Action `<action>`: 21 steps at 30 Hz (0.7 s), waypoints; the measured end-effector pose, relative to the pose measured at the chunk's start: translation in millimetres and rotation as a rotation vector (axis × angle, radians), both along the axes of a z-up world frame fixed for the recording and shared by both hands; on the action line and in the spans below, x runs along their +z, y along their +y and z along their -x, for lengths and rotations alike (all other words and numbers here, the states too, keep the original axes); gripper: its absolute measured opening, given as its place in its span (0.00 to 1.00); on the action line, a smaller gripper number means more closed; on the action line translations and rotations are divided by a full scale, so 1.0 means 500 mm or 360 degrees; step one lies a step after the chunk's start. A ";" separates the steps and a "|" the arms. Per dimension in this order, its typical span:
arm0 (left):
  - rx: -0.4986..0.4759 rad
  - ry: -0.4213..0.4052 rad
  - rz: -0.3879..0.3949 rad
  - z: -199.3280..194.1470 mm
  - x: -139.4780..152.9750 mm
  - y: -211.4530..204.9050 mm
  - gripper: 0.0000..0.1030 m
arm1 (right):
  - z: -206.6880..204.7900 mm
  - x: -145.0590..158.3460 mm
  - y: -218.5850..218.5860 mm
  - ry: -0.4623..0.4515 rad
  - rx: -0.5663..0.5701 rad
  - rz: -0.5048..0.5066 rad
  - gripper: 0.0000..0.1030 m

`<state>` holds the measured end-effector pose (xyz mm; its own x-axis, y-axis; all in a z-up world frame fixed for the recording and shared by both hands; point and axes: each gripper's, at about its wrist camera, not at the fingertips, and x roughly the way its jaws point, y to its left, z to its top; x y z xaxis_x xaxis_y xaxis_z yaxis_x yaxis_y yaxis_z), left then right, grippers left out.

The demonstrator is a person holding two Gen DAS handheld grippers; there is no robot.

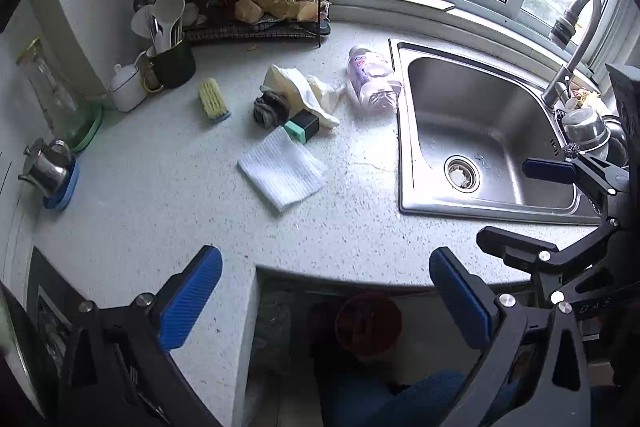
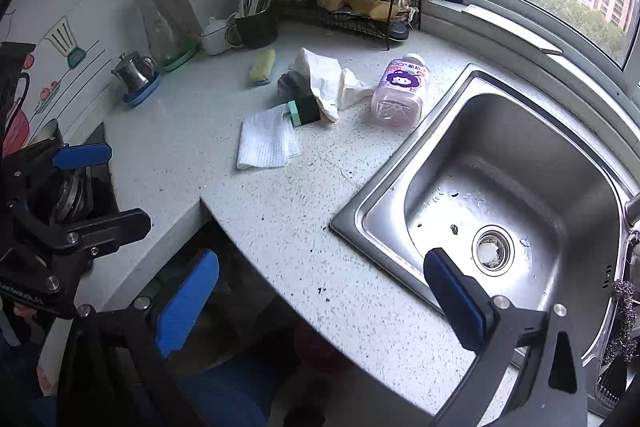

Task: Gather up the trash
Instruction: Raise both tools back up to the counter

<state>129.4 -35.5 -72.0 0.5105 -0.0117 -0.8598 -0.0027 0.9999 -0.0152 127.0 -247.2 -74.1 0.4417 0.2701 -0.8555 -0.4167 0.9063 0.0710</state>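
Red bin (image 1: 368,323) below counter blurred, contents perhaps unreadable

Black frames, ribbed blue pads, silver screws

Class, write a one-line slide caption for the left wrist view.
Open left gripper hovers at the countertop edge, facing a plastic bottle, crumpled wrapper and folded cloth.

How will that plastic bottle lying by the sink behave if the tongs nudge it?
The plastic bottle lies on its side on the countertop, so it will probably roll. It looks clear and empty, likely light. Its smooth wall may slip or dent when squeezed.
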 end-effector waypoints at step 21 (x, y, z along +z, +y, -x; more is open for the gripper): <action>-0.0156 0.0127 0.0044 -0.359 -0.046 0.232 1.00 | -0.349 -0.027 0.030 0.0103 -0.0459 0.0134 0.99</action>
<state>308.7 80.4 -95.0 0.4356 -0.0827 -0.8964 0.0930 0.9946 -0.0466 301.6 -232.4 -87.5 0.4339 0.0688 -0.8983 -0.1387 0.9903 0.0088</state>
